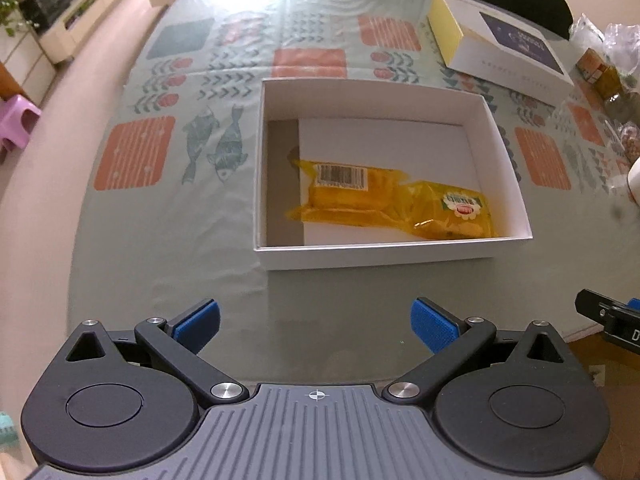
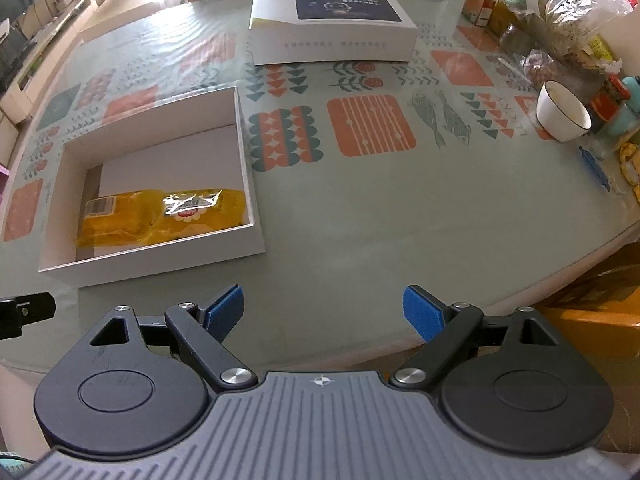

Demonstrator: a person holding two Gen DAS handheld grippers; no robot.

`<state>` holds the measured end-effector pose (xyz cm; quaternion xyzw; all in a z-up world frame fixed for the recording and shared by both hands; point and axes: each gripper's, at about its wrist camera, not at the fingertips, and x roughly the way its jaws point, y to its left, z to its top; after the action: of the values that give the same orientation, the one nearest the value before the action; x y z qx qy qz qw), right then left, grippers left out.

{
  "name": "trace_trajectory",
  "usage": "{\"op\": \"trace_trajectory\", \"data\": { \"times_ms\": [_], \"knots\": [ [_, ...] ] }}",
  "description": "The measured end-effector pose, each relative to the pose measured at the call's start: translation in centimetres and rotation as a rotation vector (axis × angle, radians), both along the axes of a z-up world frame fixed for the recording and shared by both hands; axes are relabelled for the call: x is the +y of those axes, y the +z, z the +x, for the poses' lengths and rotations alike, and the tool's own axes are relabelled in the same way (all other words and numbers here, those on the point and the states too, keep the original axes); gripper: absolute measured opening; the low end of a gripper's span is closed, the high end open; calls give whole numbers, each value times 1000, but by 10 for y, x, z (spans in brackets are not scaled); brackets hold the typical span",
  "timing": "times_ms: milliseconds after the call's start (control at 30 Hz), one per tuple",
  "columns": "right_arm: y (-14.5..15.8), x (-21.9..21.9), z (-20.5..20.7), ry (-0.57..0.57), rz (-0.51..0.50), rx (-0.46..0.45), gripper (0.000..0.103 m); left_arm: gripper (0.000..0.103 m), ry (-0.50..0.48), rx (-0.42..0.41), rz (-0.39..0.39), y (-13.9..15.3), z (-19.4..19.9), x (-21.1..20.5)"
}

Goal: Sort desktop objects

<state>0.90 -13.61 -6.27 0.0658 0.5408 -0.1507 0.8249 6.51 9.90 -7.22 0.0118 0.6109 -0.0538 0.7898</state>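
An open white box (image 1: 376,254) sits on the table ahead of my left gripper (image 1: 316,326). A yellow plastic snack packet (image 1: 384,200) with a barcode lies flat inside it. My left gripper is open and empty, held over the near table edge, short of the box. In the right wrist view the same box (image 2: 248,152) is at the left with the packet (image 2: 160,216) in it. My right gripper (image 2: 323,312) is open and empty over bare tablecloth, to the right of the box.
A closed white box with a dark label (image 2: 334,24) stands at the far side. A white bowl (image 2: 562,112), jars and plastic bags (image 2: 560,12) crowd the right edge. A blue pen-like item (image 2: 596,168) lies near the bowl. An orange chair (image 2: 600,320) is below the table edge.
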Motion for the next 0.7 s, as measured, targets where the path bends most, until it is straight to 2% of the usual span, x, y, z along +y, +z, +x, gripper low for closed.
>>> {"op": "trace_trajectory", "data": {
  "times_ms": [167, 700],
  "knots": [
    [-2, -2, 17, -15, -16, 7, 103, 103, -30, 32, -8, -3, 15, -8],
    [-3, 4, 83, -50, -90, 11, 103, 103, -153, 9, -49, -3, 94, -24]
  ]
}}
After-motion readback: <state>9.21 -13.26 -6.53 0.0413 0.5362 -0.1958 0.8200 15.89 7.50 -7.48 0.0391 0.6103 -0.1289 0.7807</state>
